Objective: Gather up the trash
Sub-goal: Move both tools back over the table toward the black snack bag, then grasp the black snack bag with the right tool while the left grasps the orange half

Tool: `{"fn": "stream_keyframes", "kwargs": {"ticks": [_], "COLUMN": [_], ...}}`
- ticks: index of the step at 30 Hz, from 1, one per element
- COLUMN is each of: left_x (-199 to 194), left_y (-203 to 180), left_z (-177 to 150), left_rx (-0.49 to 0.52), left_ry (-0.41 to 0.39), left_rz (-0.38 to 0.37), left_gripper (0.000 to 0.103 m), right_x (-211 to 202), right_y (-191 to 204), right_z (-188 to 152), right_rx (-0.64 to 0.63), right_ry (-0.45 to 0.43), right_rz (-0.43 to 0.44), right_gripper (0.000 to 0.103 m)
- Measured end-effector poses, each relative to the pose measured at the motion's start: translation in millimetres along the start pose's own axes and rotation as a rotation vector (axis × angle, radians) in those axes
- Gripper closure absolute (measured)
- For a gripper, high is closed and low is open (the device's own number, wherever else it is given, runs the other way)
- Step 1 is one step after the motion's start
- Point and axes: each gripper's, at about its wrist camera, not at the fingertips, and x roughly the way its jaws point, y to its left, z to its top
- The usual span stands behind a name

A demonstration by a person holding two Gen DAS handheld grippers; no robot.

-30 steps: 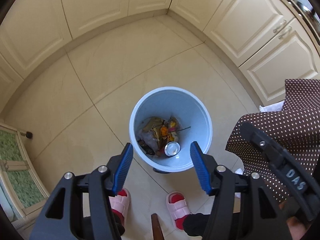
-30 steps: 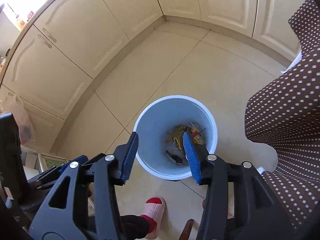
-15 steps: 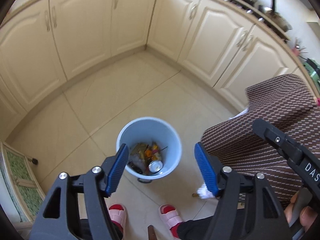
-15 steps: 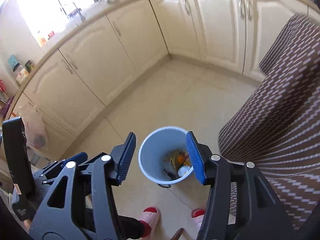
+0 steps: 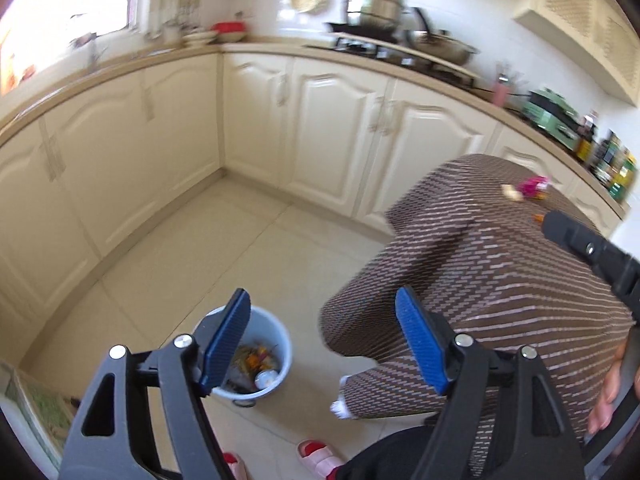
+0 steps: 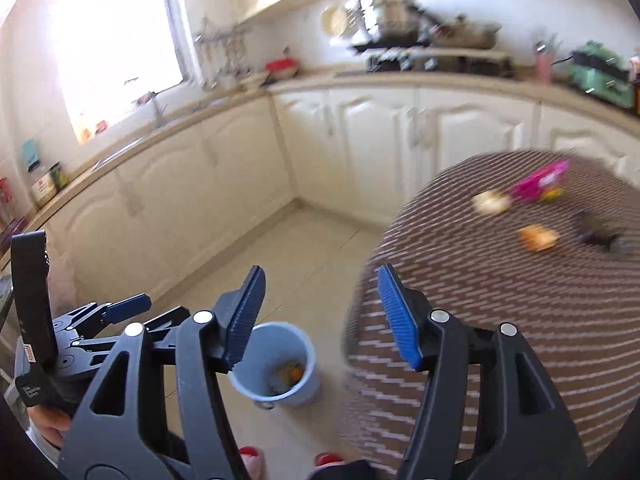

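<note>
Left wrist view first: your left gripper [image 5: 322, 344] is released and its jaws are opening, with nothing between the blue pads [image 5: 420, 344]. Low and near, just behind the left pad, the pale blue bin [image 5: 280, 344] stands on the tiled floor [image 5: 240, 248]; it holds a mix of trash, among it a can [image 5: 266, 378] and some orange scraps. To its right, the table under the brown patterned cloth [image 5: 480, 260] fills the right side. At the far right of that cloth lie a pink wrapper [image 5: 534, 188] and a small pale scrap [image 5: 511, 192] just beside it. Part of your right gripper [image 5: 592, 252] juts in at the right edge, and your fingers [image 5: 608, 396] show below it. Your pink slippers [image 5: 316, 452] sit at the near edge, close to the bin.

Right wrist view, quite blurred: your right gripper [image 6: 320, 316] is also released, jaws opening, nothing between them. The bin [image 6: 308, 376] sits low, partly behind the left pad, right beside the cloth's hanging edge [image 6: 520, 280]. On the tabletop at far right lie the pink wrapper [image 6: 540, 182], the pale scrap [image 6: 490, 202] to its left, an orange piece [image 6: 538, 237] nearer, and a dark item [image 6: 600, 234] you cannot make out for the blur. Your left gripper [image 6: 128, 304] shows at the left, well apart from the trash on the table.
</note>
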Motion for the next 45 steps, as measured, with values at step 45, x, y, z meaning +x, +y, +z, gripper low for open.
{"fn": "stream_keyframes", "kwargs": {"ticks": [45], "left_x": [110], "left_y": [-259], "left_z": [64], "left_rx": [0.326], "left_ry": [0.128], "left_rz": [-0.224], "left_gripper": [0.023], "right_x": [31], "right_y": [-265], "right_z": [35], "right_rx": [-0.005], "right_ry": [0.250], "right_rz": [-0.377], "right_gripper": [0.066]}}
